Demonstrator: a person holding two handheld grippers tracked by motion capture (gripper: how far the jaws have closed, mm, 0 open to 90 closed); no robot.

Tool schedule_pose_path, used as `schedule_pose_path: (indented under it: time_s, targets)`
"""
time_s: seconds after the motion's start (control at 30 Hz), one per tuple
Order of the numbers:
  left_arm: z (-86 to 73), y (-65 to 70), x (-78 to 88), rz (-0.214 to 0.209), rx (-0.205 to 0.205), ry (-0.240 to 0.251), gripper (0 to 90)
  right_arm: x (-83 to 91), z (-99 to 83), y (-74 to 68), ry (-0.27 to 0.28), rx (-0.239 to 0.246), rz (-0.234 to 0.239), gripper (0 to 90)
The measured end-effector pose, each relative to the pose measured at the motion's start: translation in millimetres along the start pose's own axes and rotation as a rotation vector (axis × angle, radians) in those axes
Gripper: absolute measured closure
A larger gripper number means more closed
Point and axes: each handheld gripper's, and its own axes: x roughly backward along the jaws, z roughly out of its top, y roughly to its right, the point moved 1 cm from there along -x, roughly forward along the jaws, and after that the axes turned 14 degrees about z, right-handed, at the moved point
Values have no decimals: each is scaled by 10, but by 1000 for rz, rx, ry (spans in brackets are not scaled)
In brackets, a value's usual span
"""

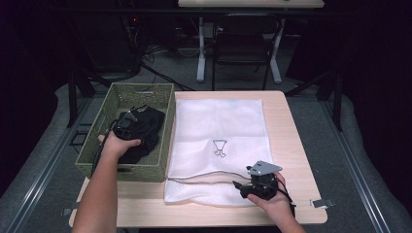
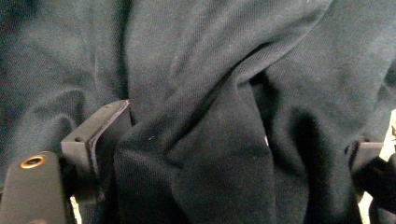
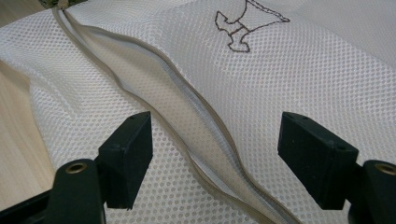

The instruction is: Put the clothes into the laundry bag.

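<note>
**High view: dark garment in basket, mesh bag unzipped on table**

High view shows a green woven basket (image 1: 109, 104) standing at the left of a light wooden table (image 1: 286, 126), just beside a white mesh laundry bag (image 1: 218, 121) that lies flat across the table's middle. A dark garment (image 1: 145, 127) sits bunched inside the basket. The left gripper (image 1: 124, 127) is down in the basket, on the garment. In the left gripper view the dark knit cloth (image 2: 210, 140) lies folded between the two jaws and bulges around them; the jaws stand well apart, and whether they press the cloth cannot be told.

The right gripper (image 1: 250, 187) rests low over the bag's near edge, by the zipper (image 1: 204, 180). In the right gripper view its jaws are spread wide — one on each side of the zip opening (image 3: 196, 126), which gapes between grey tape edges. Nothing lies between them but mesh.

Markings: one small dark outline emblem (image 1: 219, 148) is stitched on the bag's face, also seen in the right gripper view (image 3: 243, 23) — a line figure, no legible lettering. No brand or label text can be read elsewhere.
</note>
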Motion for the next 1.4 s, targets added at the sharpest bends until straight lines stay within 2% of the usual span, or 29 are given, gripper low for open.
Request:
schedule_pose_path:
  time_s: [0.17,0.23,0.47,0.53,0.63,0.77,0.8,0.83,0.93,1.13,1.4]
  targets:
    - [-1,6,3,1,0,1,158,2,0,1,1,0,1,263]
    - [-8,7,7,-7,-2,5,184,0,0,3,0,0,1,263]
    - [-12,24,45,8,-22,16,265,-4,3,-2,1,1,3,263]
    - [-8,31,75,12,-33,19,387,-3,3,-2,0,3,4,263]
    - [-12,31,91,2,-35,26,505,-4,3,-1,0,4,4,263]
    - [-12,2,97,-6,-23,32,566,-2,3,-3,-1,4,4,263]
    - [-16,-14,106,-2,-13,34,615,-2,3,-3,-1,5,3,263]
    - [-17,-25,106,-8,-13,36,661,-1,3,-2,-1,5,3,263]
    - [-13,-22,115,-4,-30,35,714,-1,2,2,-1,4,1,263]
    - [-11,-20,122,-7,-38,38,754,4,1,5,0,3,2,262]
    - [-11,-53,158,-27,-28,48,767,10,-2,13,1,0,0,263]
